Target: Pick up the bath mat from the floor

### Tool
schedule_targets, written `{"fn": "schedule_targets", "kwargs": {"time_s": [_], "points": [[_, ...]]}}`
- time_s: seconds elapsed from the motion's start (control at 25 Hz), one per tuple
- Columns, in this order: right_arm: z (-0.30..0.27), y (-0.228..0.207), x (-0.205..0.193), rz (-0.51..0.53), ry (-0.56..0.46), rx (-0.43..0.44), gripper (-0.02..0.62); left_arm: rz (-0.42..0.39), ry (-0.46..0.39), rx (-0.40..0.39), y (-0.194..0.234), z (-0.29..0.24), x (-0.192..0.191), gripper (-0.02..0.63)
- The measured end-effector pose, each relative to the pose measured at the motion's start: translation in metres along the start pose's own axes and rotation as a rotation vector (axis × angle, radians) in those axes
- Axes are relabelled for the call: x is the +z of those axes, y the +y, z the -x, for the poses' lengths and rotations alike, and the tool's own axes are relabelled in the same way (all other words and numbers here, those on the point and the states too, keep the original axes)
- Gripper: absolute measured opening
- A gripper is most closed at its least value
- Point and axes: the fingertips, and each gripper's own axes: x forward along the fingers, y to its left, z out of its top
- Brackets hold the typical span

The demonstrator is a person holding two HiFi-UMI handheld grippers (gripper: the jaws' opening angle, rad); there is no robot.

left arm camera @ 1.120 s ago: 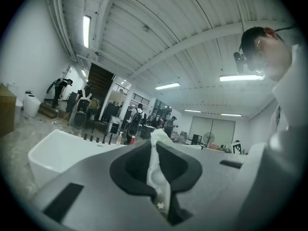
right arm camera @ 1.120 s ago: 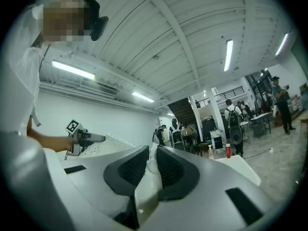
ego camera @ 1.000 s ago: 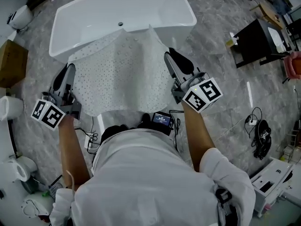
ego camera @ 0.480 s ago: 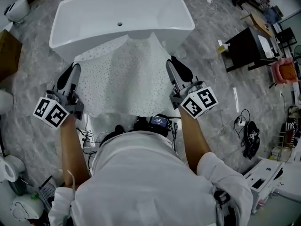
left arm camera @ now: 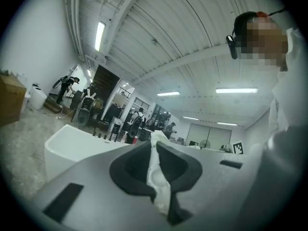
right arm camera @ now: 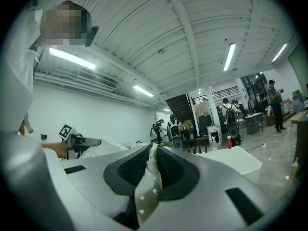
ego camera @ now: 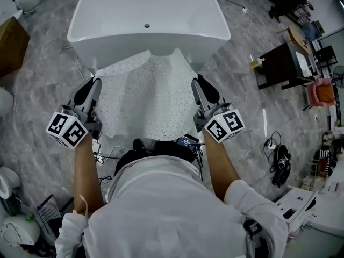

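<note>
Both side edges of the bath mat (ego camera: 148, 98) pinched tight, mat stretched mid-frame: left gripper (ego camera: 89, 89) at left, right gripper (ego camera: 200, 89) at right. Bathtub (ego camera: 97, 15) at top.

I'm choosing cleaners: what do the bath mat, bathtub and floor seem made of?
Bath mat: white, matte, probably soft rubber or vinyl; it drapes and folds, dotted all over with small marks.
Bathtub: glossy white, likely acrylic or enamel; smooth, seamless, faint sheen.
Floor: grey with pale veins, marble or marble-look tile; which, I cannot tell.
</note>
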Motion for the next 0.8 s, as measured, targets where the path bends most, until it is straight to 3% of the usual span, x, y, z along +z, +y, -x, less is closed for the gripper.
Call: {"fn": "schedule_targets", "kwargs": {"time_s": [0.44, 0.8], "points": [[-0.001, 0.024, 0.014, 0.034, -0.025, 0.049, 0.074, 0.012, -0.038, 0.043, 0.007, 0.034, 0.016, 0.036], [0.03, -0.006, 0.041, 0.012, -0.078, 0.031, 0.074, 0.024, -0.062, -0.019, -0.038, 0.002, 0.021, 0.037]]}}
